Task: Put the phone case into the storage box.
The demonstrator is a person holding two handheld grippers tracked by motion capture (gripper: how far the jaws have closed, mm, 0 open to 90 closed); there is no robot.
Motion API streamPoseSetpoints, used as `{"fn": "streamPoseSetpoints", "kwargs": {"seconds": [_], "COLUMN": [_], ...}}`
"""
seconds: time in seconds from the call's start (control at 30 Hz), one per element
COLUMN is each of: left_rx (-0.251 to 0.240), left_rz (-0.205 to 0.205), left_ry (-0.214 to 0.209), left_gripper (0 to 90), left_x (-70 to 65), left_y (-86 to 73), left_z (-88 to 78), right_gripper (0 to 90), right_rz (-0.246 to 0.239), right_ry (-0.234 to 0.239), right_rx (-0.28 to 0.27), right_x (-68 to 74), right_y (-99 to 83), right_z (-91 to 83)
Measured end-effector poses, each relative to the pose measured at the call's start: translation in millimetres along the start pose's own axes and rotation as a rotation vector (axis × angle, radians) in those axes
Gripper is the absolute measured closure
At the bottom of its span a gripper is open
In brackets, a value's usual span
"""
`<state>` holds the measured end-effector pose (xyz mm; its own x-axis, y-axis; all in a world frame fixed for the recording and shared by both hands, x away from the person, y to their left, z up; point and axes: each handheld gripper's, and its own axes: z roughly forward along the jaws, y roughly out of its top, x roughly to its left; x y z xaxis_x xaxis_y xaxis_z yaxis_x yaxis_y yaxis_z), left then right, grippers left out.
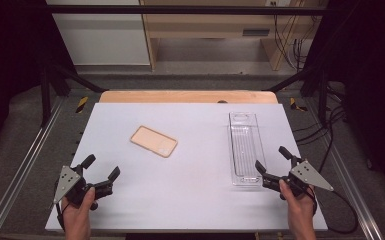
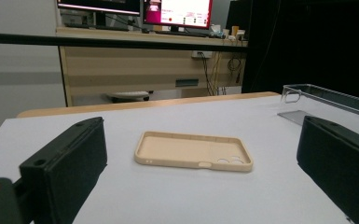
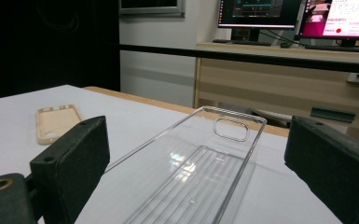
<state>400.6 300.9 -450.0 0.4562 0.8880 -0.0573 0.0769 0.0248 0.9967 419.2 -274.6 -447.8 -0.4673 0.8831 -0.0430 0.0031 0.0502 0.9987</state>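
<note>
- White sheeting covers the table [image 1: 190,200], with a wooden strip along its far edge and a pale wooden desk with monitors beyond it.
- At the sheet's middle, slightly toward ten o'clock, lies a beige phone case [image 1: 154,141], hollow side up, its long axis running from ten to four o'clock; the camera cutouts sit at its four o'clock end.
- Over at three o'clock lies a clear plastic tray [image 1: 245,147], long and narrow, ribbed on the bottom, pointing from six to twelve o'clock, well apart from the case.
- Down at seven o'clock the left gripper [image 1: 101,170] hangs in a hand, jaws spread wide with nothing between them, aimed at the case.
- Down at five o'clock the right gripper [image 1: 271,160] is likewise spread and empty, its tips just beside the tray's near end, one on each side of the near right corner; whether they touch it cannot be told.
</note>
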Motion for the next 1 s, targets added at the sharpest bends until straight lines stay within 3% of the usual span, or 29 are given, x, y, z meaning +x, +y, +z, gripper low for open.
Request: {"fn": "streamPoseSetpoints", "kwargs": {"seconds": [0.2, 0.3, 0.43, 0.6, 0.93, 1.0], "left_rx": [0.025, 0.056, 0.086, 0.100, 0.182, 0.214], "left_rz": [-0.021, 0.000, 0.014, 0.039, 0.096, 0.093], "left_ry": [-0.003, -0.007, -0.046, -0.071, -0.119, -0.140], "left_gripper": [1.8, 1.3, 1.0, 1.0, 1.7, 1.7], "left_x": [-4.0, -9.0, -19.1, -28.4, -52.4, -58.8], "left_y": [1.6, 5.0, 10.3, 16.6, 25.9, 31.7], "left_z": [0.3, 0.4, 4.5, 11.5, 54.0, 70.8], "right_gripper": [6.4, 6.3, 5.7, 5.6, 5.4, 5.4], "right_rz": [0.010, 0.004, 0.001, 0.006, 0.006, 0.007], "right_ry": [-0.014, -0.025, -0.035, -0.032, -0.029, -0.029], "right_rx": [-0.002, 0.001, 0.000, 0.005, -0.004, -0.004], "right_x": [-4.0, -3.8, -2.2, -1.2, -0.9, -0.8], "right_y": [-2.0, -2.0, -1.2, -1.9, -1.2, -1.0], "right_z": [-3.7, -5.9, -8.0, -5.7, -6.6, -6.1]}}
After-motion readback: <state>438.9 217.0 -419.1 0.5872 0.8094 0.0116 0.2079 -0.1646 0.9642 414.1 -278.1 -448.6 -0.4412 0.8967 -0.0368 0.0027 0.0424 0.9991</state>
